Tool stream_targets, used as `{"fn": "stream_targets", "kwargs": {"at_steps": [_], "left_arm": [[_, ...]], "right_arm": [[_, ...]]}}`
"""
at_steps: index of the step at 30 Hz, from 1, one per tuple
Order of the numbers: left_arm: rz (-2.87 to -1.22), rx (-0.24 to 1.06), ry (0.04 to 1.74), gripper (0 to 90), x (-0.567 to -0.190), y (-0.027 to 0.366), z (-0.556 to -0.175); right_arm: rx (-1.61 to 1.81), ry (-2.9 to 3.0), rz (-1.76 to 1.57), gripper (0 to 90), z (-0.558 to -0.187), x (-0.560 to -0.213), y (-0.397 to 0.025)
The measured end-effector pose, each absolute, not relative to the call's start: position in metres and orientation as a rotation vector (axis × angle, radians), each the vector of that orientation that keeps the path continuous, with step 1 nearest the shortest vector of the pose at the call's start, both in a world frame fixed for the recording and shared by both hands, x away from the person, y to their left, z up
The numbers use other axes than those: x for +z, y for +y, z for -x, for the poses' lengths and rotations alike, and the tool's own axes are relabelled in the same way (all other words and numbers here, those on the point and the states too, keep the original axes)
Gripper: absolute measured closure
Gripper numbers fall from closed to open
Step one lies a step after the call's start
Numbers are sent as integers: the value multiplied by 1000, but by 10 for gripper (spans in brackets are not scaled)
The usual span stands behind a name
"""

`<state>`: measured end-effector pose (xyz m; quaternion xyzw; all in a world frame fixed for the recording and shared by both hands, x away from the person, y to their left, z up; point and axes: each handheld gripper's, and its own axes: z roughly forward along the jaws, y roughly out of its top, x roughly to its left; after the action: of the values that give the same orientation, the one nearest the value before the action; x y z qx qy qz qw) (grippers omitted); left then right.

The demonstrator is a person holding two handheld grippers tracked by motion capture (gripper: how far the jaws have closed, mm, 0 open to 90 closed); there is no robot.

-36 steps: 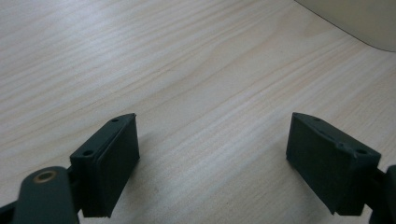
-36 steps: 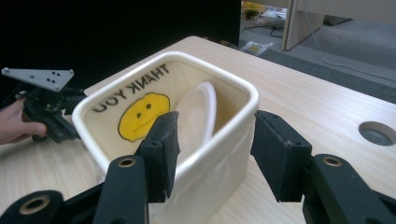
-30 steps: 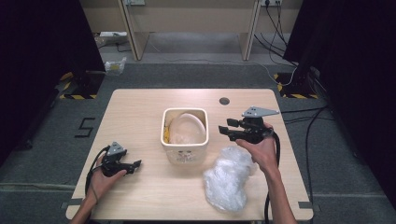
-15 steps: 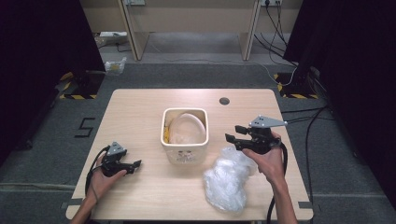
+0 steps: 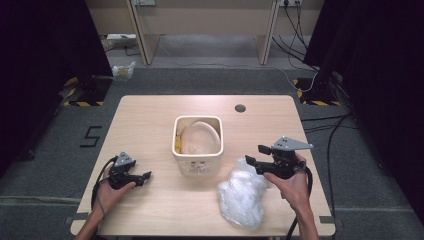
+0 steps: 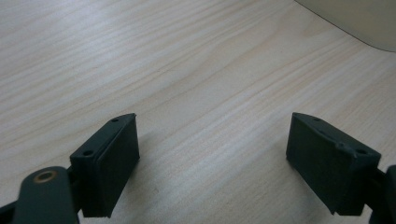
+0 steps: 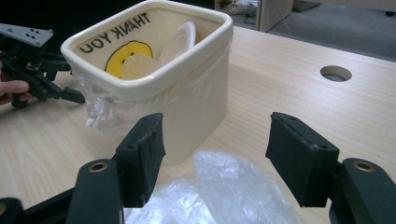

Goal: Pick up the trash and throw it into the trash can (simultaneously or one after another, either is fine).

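High view puts the bin mid-frame, the crumpled bag at lower right. My right gripper hangs over it, jaws apart, empty. My left gripper, also spread, rests lower left. I'd judge lining the bin not yet begun.

One fixed overhead camera, two riding low on the grippers.

The high view looks forward and down from the person's side, taking in the whole counter and the floor beyond. The left gripper view sits very near the wood, looking along its spread jaws — the cream bin just clips its upper right corner. The right gripper view faces back across the counter, close to the bin and the crumpled plastic bag; it catches the left gripper farther off. All three share the bin — the high view shows it mid-counter.
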<state>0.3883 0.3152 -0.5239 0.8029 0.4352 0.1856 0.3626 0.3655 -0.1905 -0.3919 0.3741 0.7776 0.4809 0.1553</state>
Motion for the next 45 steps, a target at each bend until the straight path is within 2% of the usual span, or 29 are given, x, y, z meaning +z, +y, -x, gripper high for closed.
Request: {"fn": "stream_targets", "kwargs": {"at_steps": [19,45], "left_arm": [[-2061,479,1124,162,-524,315,-388],[-2060,479,1124,162,-524,315,-388]], "right_arm": [[1357,2216,-1119,264,-346,-417,-192],[1332,2247,-1161,207,-331,-442,-190]]}}
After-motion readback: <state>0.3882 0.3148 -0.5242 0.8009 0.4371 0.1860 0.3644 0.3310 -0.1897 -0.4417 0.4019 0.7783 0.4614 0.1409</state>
